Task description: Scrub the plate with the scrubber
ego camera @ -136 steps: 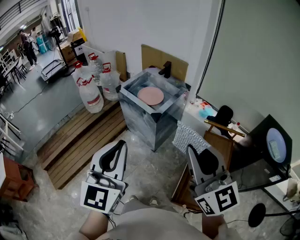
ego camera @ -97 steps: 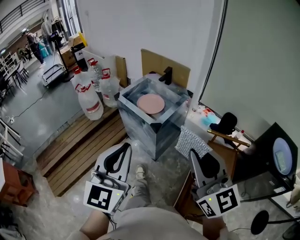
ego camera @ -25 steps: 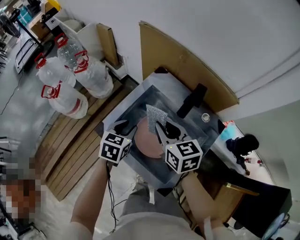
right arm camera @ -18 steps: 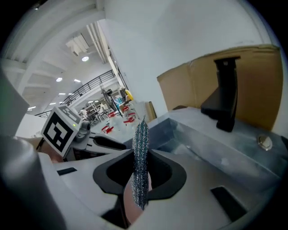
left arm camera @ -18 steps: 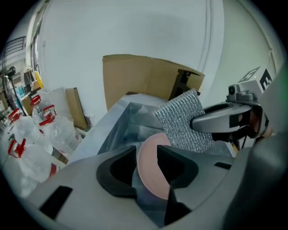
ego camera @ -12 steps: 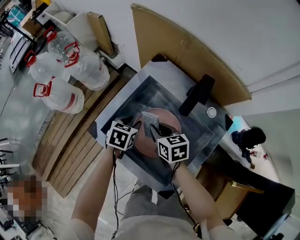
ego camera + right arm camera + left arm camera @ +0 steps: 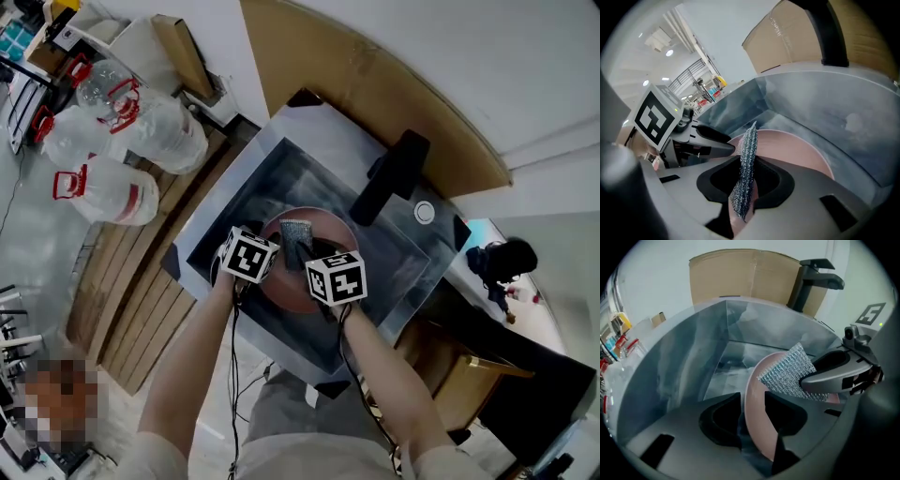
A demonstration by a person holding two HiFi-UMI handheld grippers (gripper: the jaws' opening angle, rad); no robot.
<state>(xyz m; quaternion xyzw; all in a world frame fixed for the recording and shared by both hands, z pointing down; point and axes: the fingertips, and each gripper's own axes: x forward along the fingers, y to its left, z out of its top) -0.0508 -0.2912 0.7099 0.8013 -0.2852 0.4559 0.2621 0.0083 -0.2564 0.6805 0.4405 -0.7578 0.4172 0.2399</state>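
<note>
You are just about to scrub. Your right gripper pinches the scrubber by the plate. The jaws of your left gripper are opening round its left rim, maybe not pinching it. Next, hold the plate and rub.

Your head view is bright and evenly lit, sharp at the centre. Soft light falls on the white wall, and only faint shadows lie inside the sink. Both gripper views bend hard toward the edges and end in a round black border (the wide lens shows plainly). Their close foreground is out of focus. In the right gripper view the ceiling lamps blow out white, and the scrubber glints.
</note>
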